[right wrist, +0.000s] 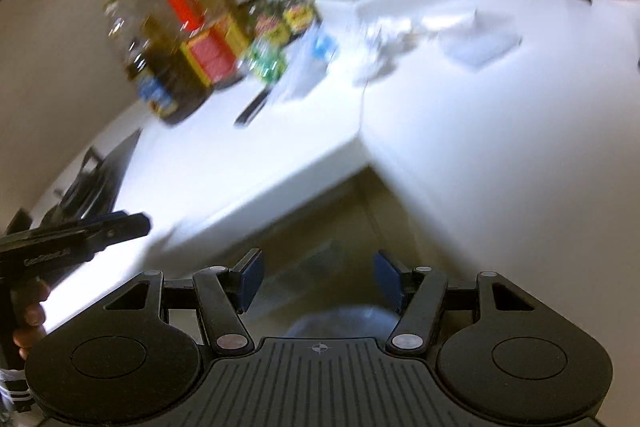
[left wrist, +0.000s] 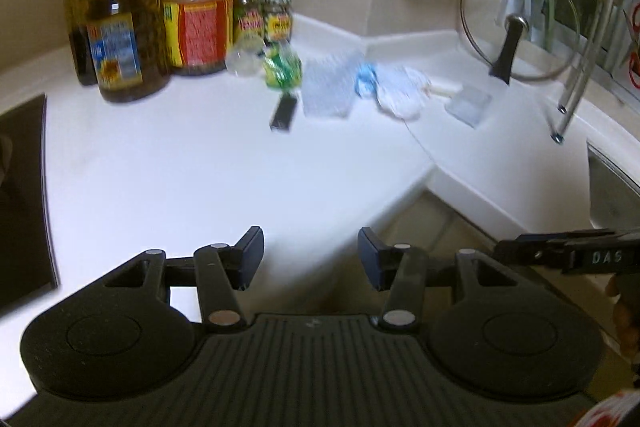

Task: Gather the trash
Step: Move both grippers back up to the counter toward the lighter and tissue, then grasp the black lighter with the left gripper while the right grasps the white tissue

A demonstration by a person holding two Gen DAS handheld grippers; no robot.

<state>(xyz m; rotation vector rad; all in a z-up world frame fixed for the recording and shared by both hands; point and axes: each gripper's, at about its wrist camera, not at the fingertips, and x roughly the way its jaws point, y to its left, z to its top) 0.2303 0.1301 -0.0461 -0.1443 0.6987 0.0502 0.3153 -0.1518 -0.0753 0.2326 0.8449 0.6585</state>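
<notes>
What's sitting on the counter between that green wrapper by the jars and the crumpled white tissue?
In the left wrist view, a pale checked packet and a small blue scrap lie between the green wrapper and the white tissue. The right wrist view is too blurred to confirm.

Both wrist views down onto one countertop [left wrist: 200, 167]

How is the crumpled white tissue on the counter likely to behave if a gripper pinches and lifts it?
The crumpled white tissue looks thin and creased, so it would probably flop and compress. It seems light, so likely lifts easily. Lying flat on the counter, it shouldn't roll.
</notes>
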